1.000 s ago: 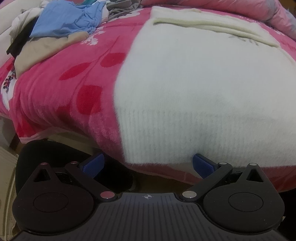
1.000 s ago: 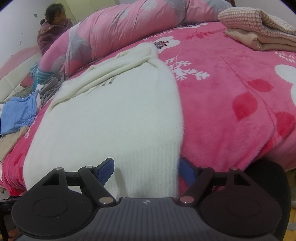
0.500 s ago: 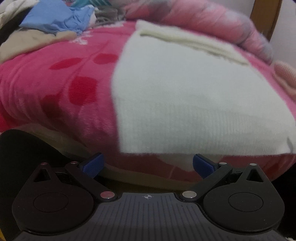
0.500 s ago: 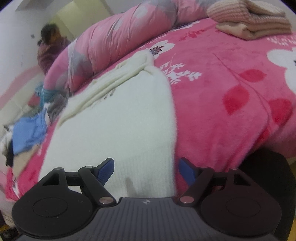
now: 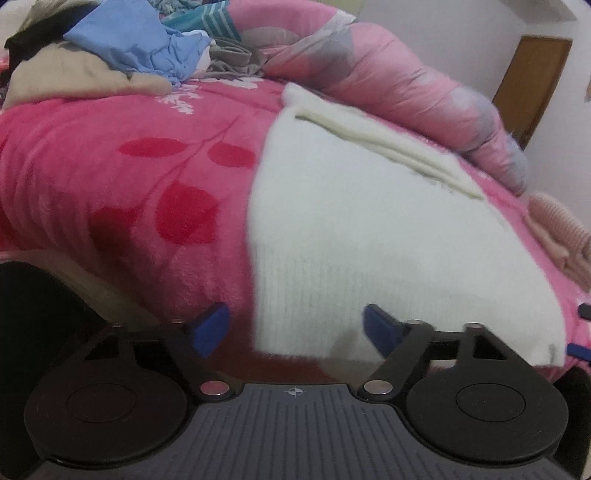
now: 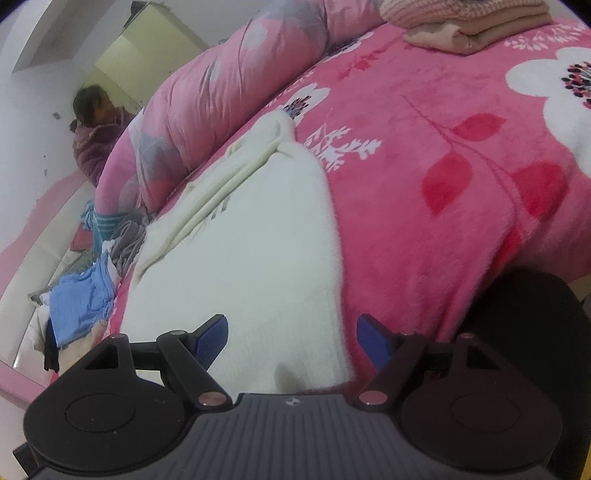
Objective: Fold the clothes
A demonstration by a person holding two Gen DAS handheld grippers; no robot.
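Nearer white sweater (image 5: 369, 229) hem than before

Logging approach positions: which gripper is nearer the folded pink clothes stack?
Right. The right gripper sits at the white sweater's hem corner on the stack's side; the left gripper is at the opposite corner.

Right gripper (image 6: 291, 338): blue-tipped fingers spread wide, straddling the near hem, nothing between them.
White sweater (image 6: 251, 258): lies flat on the bed, sleeves folded across its far end.
Pink blanket (image 6: 461, 184): floral plush, under the sweater.
Rolled quilt (image 6: 207, 110): pink and grey, along the far edge.
Folded clothes (image 6: 469, 26): stacked at the top right.
Unfolded clothes (image 6: 83, 299): blue and grey pile at left.
Person (image 6: 98, 129): seated beyond the quilt.
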